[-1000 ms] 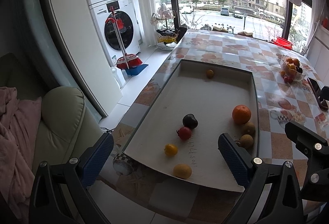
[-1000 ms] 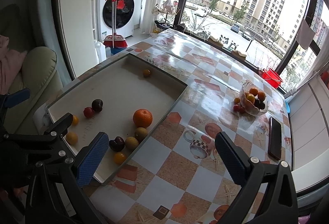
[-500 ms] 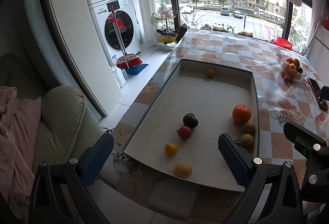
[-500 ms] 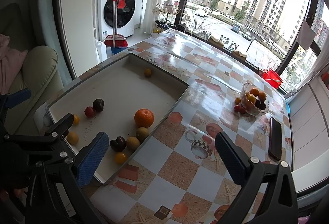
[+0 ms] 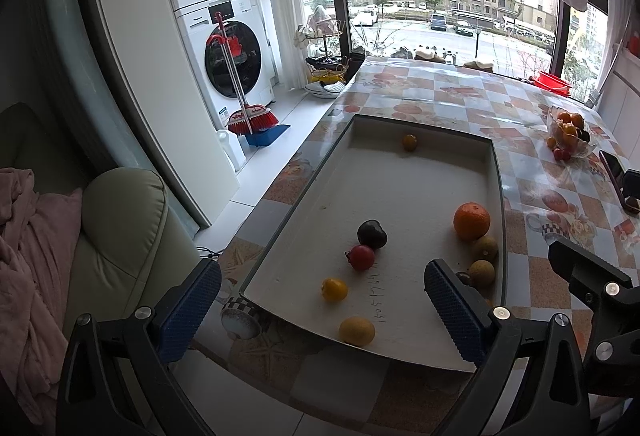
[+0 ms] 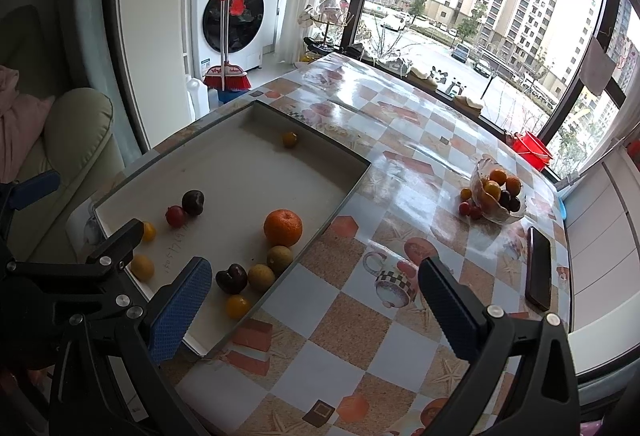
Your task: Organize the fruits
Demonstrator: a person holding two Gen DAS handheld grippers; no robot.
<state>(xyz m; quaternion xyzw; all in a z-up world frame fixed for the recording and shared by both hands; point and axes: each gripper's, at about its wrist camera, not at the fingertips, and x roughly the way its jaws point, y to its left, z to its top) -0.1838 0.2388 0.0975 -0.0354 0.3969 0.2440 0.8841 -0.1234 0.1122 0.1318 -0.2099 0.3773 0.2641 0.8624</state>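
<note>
A shallow white tray [image 5: 400, 191] [image 6: 240, 171] lies on the checkered table and holds loose fruit: a large orange [image 5: 471, 221] [image 6: 283, 227], a dark plum [image 5: 371, 234] [image 6: 193, 202], a small red fruit [image 5: 361, 257] [image 6: 175, 215], yellow fruits [image 5: 357, 331] [image 6: 142, 267] and brownish round ones [image 5: 481, 273] [image 6: 261, 277]. A glass bowl [image 6: 498, 213] [image 5: 582, 151] of fruit stands far right. My left gripper [image 5: 320, 310] hangs open above the tray's near edge. My right gripper [image 6: 316, 310] is open over the table by the tray's corner. Neither holds anything.
A dark phone [image 6: 538, 267] lies at the table's right edge. A red basin [image 6: 531, 149] sits by the window. Left of the table are a sofa [image 5: 116, 236] with a pink blanket, a washing machine [image 5: 232, 63] and a red broom [image 5: 250, 115].
Both views have shifted only slightly; the right gripper has drifted a little toward the tray. No fruit has moved and both grippers stay open.
</note>
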